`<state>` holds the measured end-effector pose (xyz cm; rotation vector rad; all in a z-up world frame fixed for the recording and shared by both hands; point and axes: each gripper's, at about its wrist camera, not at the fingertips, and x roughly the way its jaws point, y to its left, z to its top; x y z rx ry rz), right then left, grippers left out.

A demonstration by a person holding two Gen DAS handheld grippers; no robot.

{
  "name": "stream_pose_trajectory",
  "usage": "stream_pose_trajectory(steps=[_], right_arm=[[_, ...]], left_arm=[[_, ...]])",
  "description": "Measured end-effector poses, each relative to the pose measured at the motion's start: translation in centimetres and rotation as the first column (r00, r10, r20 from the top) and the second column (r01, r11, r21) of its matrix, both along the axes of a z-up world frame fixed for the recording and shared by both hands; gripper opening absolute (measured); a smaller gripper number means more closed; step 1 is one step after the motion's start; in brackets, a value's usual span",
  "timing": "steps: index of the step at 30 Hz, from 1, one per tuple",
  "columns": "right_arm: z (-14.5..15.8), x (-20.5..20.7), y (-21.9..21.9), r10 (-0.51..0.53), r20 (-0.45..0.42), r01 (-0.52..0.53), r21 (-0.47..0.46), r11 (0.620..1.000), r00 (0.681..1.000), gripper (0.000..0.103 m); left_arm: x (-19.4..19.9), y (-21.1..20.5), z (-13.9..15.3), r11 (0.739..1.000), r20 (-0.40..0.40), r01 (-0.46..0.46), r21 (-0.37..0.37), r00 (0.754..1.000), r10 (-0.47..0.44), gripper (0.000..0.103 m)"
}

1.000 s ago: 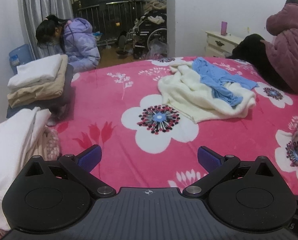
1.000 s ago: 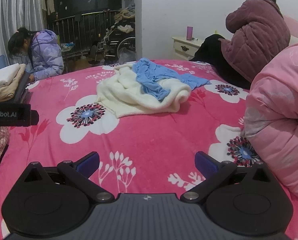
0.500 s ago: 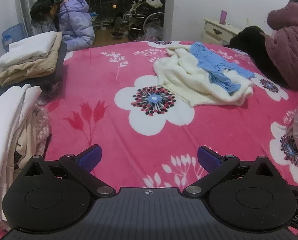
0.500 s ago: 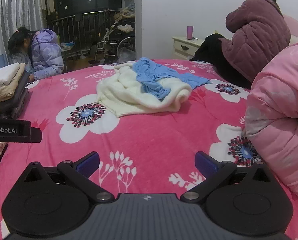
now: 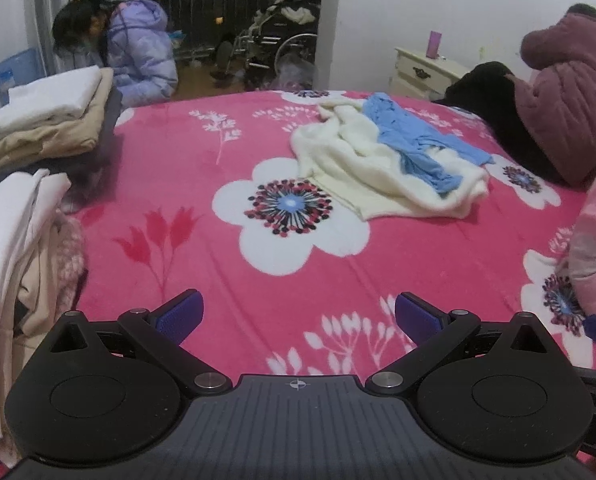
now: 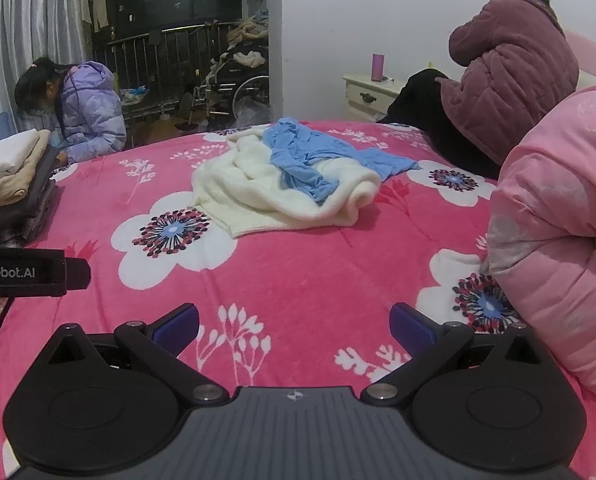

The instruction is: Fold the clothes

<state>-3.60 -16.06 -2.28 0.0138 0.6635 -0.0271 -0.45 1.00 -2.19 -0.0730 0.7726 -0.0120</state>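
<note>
On pink bedspread, cream garment, blue garment atop

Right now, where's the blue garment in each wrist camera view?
Left wrist: the blue garment lies right of centre, upper half, draped over the cream blanket.
Right wrist: the blue garment lies near centre, upper half, on the same blanket.
Shared landmark: the purple cup on the nightstand.

A home bedroom is shown: a bed covered by a pink floral fleece blanket, a cream wooden nightstand and grey curtains.
</note>
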Motion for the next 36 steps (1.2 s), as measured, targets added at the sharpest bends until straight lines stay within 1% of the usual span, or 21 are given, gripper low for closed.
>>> stream_pose_trajectory(steps=[6, 10, 24, 28, 30, 33, 36], right_arm=[[-0.2, 0.0, 0.0, -0.001, -0.003, 0.001, 0.000, 1.000, 1.000, 0.103], [-0.3, 0.0, 0.1, 0.002, -0.008, -0.002, -0.003, 1.000, 1.000, 0.103], [-0.4, 0.0, -0.2, -0.001, -0.010, 0.001, -0.005, 1.000, 1.000, 0.103], [-0.4, 0.2, -0.8, 0.001, -0.012, -0.001, -0.005, 1.000, 1.000, 0.103], [-0.5, 0.7, -1.3, 0.010, -0.010, -0.010, -0.018, 1.000, 1.000, 0.103], [-0.3, 2.2, -2.2, 0.015, -0.004, -0.015, -0.033, 0.999, 1.000, 0.103], [0.3, 4.6, -3.4, 0.040, 0.037, -0.039, -0.028, 0.999, 0.999, 0.103]], left_arm=[[0.0, -0.3, -0.3, 0.999, 0.000, -0.013, 0.033, 1.000, 0.013, 0.103], [0.1, -0.4, -0.5, 0.999, -0.010, -0.012, 0.036, 1.000, 0.012, 0.103], [0.2, -0.4, -0.5, 0.999, -0.002, -0.019, 0.028, 1.000, 0.019, 0.103], [1.3, -0.6, -0.5, 0.998, 0.027, -0.006, 0.057, 1.000, 0.005, 0.103], [2.3, -0.6, -0.8, 0.998, 0.048, 0.010, 0.060, 0.999, -0.013, 0.103], [4.6, -1.2, -1.4, 0.996, 0.068, 0.048, 0.074, 0.996, -0.053, 0.103], [7.0, -2.2, -2.3, 0.990, 0.090, 0.098, 0.102, 0.990, -0.108, 0.103]])
